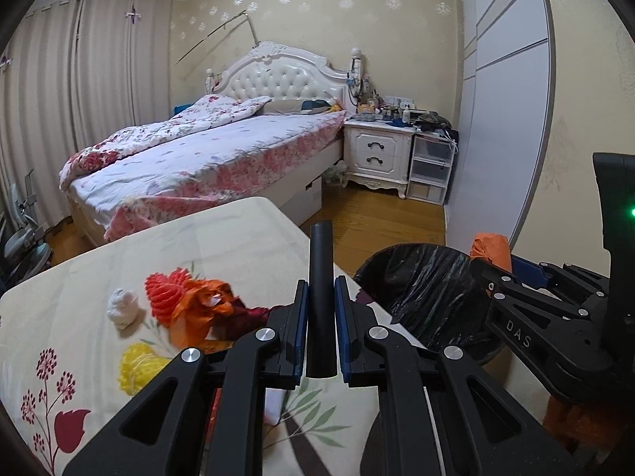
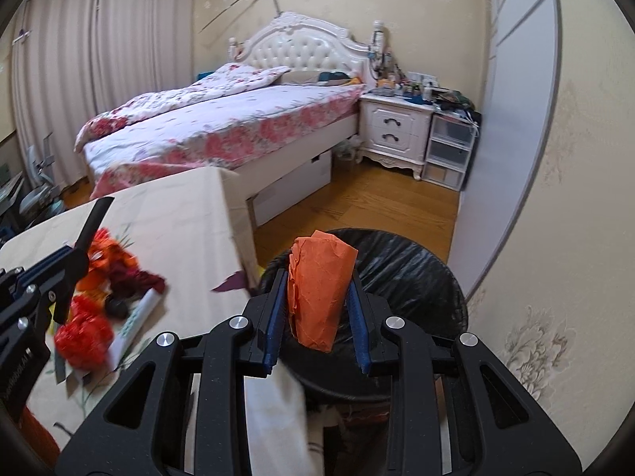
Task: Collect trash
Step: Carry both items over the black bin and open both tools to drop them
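A: What does each gripper carry in these two wrist views?

B: The left gripper has its fingers closed on a black tube that stands upright at the centre of the left wrist frame. The right gripper has its fingers clamped on a crumpled orange paper, centre of the right wrist frame.

A: Where is the trash meant to go?

B: A bin lined with a black plastic bag sits just behind and below the orange paper in the right view, beside the edge of the worktop. More trash lies on the worktop's floral cloth, at lower left of the left view: a white paper ball, a red honeycomb wad, a yellow wad and orange scraps.

A: What might go wrong?

B: The paper appears to sit over the bin's near rim rather than its middle, so letting go here could drop it onto the floor or the cloth. The smooth tube is pinched only along a narrow line and could slide down if tilted. The two grippers are close together, so a swing toward the bin could knock them.
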Tool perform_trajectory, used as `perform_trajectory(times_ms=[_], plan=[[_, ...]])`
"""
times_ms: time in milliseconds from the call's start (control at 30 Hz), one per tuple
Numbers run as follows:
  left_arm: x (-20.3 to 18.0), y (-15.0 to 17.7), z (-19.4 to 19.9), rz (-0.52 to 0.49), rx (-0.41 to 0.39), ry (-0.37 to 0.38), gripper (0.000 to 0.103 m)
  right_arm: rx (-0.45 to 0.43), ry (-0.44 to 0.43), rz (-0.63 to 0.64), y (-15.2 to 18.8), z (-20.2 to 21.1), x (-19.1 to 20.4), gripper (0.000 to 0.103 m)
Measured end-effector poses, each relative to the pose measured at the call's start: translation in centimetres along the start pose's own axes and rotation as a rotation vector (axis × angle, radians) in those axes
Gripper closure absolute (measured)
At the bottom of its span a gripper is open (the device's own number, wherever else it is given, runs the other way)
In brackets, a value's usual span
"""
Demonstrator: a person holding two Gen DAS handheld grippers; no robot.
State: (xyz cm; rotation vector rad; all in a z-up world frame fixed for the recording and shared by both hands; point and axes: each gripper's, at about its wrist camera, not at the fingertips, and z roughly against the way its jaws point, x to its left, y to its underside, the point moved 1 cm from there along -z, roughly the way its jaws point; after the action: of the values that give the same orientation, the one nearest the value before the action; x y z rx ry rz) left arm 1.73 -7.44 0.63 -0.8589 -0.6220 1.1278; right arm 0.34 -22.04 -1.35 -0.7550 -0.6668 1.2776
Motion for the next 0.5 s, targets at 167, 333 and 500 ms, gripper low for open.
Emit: perform_trajectory(times_ms=[167,333,500], plan=[[-1.6,-0.6,-2.9,-0.031,0.023,0.015,0.089,0.004,0.047,-0.029,-0.3,-2.0,-1.5,0.075],[-2.6,-1.3,-5.0,-0.046,0.042,0.03,0.089,0.021,0.064,-0.076,-0.5,-3.9,-3.0,0.074],[-4.1,-2.0,-7.0,-0.066,0.05,0.034,0.089,0.037,0.074,-0.108,-0.6,-5.5,-4.1,0.074]])
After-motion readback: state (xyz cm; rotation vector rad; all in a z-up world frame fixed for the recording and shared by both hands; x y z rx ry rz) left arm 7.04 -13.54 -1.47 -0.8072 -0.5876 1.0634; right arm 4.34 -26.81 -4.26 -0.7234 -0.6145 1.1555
